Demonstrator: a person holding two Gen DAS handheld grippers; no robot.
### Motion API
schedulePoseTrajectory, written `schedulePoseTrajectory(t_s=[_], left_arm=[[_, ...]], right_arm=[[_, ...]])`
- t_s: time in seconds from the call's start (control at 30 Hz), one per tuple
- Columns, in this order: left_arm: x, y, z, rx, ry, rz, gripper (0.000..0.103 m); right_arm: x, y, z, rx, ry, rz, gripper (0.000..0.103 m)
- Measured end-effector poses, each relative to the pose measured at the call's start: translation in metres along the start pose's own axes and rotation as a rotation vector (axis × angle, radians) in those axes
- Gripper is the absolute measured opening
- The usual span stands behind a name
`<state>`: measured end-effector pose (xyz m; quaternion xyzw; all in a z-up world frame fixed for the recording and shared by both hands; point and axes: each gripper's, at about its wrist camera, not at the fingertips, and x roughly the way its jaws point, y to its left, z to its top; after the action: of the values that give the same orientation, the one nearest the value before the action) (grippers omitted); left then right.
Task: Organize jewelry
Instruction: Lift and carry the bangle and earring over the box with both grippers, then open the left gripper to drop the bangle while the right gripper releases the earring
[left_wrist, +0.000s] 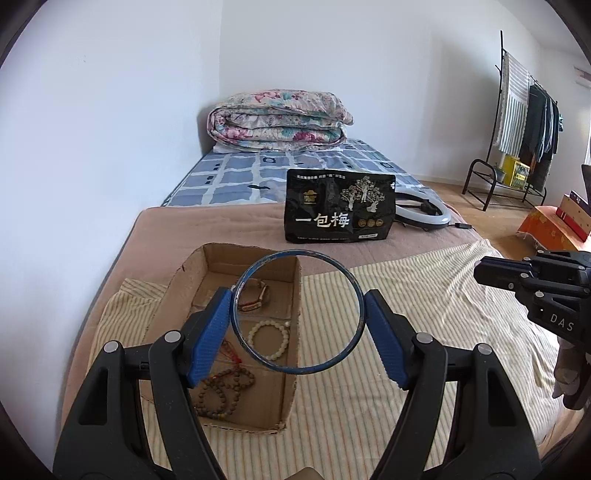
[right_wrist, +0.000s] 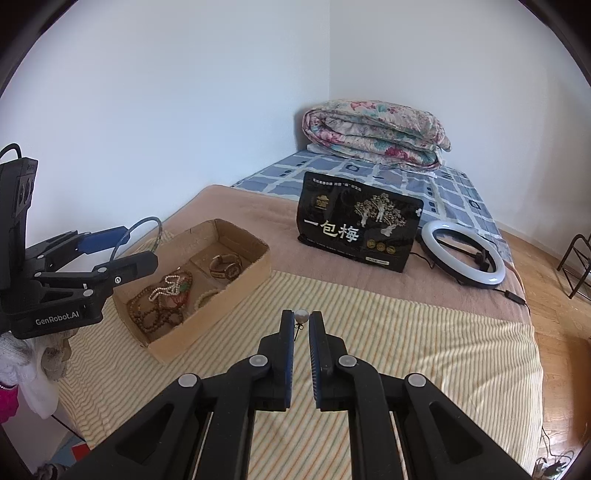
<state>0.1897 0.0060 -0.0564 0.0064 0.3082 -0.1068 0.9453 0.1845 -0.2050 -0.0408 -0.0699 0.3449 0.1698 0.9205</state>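
Observation:
My left gripper (left_wrist: 298, 314) is shut on a blue bangle (left_wrist: 258, 360) and holds it above the near right part of a cardboard box (left_wrist: 291, 398). The box holds a white bead bracelet (left_wrist: 269, 339), brown bead strings (left_wrist: 221, 395) and a watch-like bracelet (left_wrist: 255, 295). In the right wrist view the box (right_wrist: 236, 299) stands at the left, with the left gripper (right_wrist: 142, 247) and the bangle (right_wrist: 138, 230) over its left end. My right gripper (right_wrist: 301, 317) is shut on a pearl earring (right_wrist: 301, 316) above the striped cloth (right_wrist: 369, 332).
A black snack bag (right_wrist: 360, 229) stands behind the box. A white ring light (right_wrist: 461, 258) lies to its right. A folded floral quilt (right_wrist: 373, 133) lies at the far end of the bed. A clothes rack (left_wrist: 524, 122) stands on the floor at the right.

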Motion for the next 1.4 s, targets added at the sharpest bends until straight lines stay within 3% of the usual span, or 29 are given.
schedulePoseTrajectory(t_s=[0.47, 0.97, 1.03, 1.07, 1.1, 1.4], left_arm=[[-0.004, 0.066, -0.012, -0.048, 0.002, 0.079, 0.074], [0.021, 0.108, -0.034, -0.116, 0.088, 0.09, 0.074], [0.024, 0.11, -0.034, -0.124, 0.097, 0.076, 0.074], [0.025, 0.109, -0.034, -0.126, 0.106, 0.075, 0.074], [0.026, 0.11, -0.035, -0.125, 0.112, 0.071, 0.075], [0.015, 0.104, -0.036, -0.116, 0.1, 0.083, 0.076]], right_arm=[[0.052, 0.056, 0.042, -0.011, 0.022, 0.101, 0.005], [0.128, 0.109, 0.06, -0.007, 0.091, 0.214, 0.007], [0.133, 0.111, 0.062, 0.0, 0.091, 0.211, 0.026], [0.132, 0.111, 0.062, 0.006, 0.08, 0.196, 0.05], [0.13, 0.11, 0.063, 0.012, 0.064, 0.19, 0.067], [0.114, 0.094, 0.065, 0.056, 0.039, 0.17, 0.071]])
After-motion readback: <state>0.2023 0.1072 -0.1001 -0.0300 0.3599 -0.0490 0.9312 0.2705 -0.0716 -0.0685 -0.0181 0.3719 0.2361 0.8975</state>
